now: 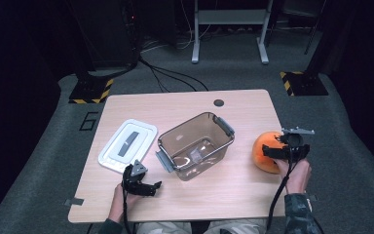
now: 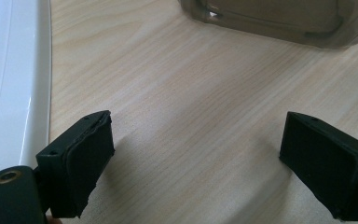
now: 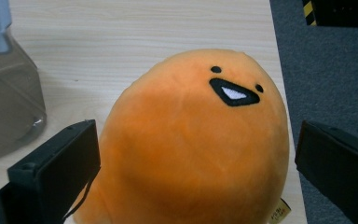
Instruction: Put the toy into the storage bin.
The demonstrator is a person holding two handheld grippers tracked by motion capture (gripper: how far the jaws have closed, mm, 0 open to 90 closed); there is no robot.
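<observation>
on the wooden table (image 1: 253, 190) in front of me sit three things: a white lid (image 1: 127, 145) lying flat toward my left, a clear brownish plastic box (image 1: 196, 145) in the middle, standing open and turned at a slant, and an orange plush toy (image 1: 266, 150) near the right edge.

my right gripper (image 1: 289, 145) is over the plush toy, with my right hand (image 1: 297, 174) behind it. in the right gripper view the toy (image 3: 193, 144) sits between my two black jaws, which are spread wide on either side of it. there is a gap between each jaw and the orange fabric, so i am not gripping it. the toy has two small black eyes and a black triangular mouth, and a small yellow tag shows at its lower edge. the corner of the box (image 3: 7, 98) is at the left of that view, apart from the toy, and the grey floor (image 3: 326, 70) lies past the table edge at the right.

my left gripper (image 1: 143, 183) is low over the near left part of the table, just in front of the lid and to the left of the box. in the left gripper view its jaws are spread apart over bare wood with nothing between them. the white lid (image 2: 9, 79) runs along the left side, and the base of the box (image 2: 279, 18) is at the top.
</observation>
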